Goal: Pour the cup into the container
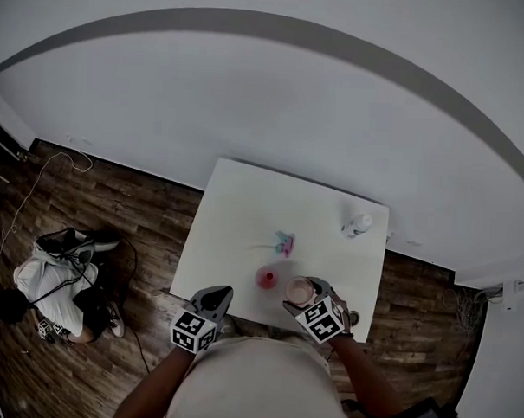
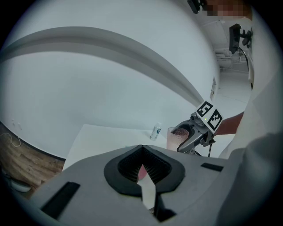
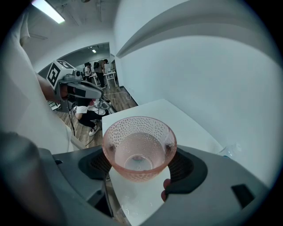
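A dimpled pink glass cup (image 3: 138, 148) sits between the jaws of my right gripper (image 3: 139, 155), which is shut on it. The cup looks close to upright in the left gripper view (image 2: 176, 137); drops cling inside, and I cannot tell whether it holds liquid. In the head view the cup (image 1: 299, 289) hangs just right of a small red container (image 1: 266, 278) near the white table's (image 1: 235, 220) front edge. The red container also peeks below the right jaw (image 3: 164, 194). My left gripper (image 1: 213, 299) hovers at the front left edge, shut on nothing (image 2: 141, 152).
A small clear bottle (image 1: 357, 223) stands at the table's back right corner. A pink and purple item (image 1: 284, 243) lies mid-table behind the container. A person (image 1: 59, 282) crouches on the wooden floor to the left, among cables. Grey wall lies behind the table.
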Action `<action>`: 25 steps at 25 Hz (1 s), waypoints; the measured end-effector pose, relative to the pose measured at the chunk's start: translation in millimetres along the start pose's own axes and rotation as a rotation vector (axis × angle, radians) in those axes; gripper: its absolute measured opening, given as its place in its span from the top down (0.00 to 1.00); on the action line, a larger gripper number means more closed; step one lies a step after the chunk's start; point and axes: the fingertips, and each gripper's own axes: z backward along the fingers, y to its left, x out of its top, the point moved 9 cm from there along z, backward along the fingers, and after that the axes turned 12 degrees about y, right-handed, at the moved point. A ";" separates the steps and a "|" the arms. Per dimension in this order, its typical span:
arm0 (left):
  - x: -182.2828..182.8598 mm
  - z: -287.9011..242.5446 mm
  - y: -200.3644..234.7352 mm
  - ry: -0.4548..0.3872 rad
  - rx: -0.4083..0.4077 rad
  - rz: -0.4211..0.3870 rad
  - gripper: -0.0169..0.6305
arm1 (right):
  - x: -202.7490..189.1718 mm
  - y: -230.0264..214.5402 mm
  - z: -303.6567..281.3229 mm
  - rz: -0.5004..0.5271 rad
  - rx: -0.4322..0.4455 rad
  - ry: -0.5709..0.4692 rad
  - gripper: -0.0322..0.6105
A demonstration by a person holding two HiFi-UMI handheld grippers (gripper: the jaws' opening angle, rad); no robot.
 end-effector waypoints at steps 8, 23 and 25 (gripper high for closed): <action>-1.6 -0.8 4.9 0.008 -0.004 -0.004 0.96 | 7.8 -0.5 -12.3 0.018 0.020 0.104 0.36; -12.0 -2.5 10.6 0.022 -0.012 0.003 0.95 | 5.3 2.8 -53.8 0.066 0.085 0.274 0.36; -14.4 -2.0 11.4 0.025 -0.013 0.004 0.96 | 5.8 3.8 -58.1 0.073 0.090 0.289 0.36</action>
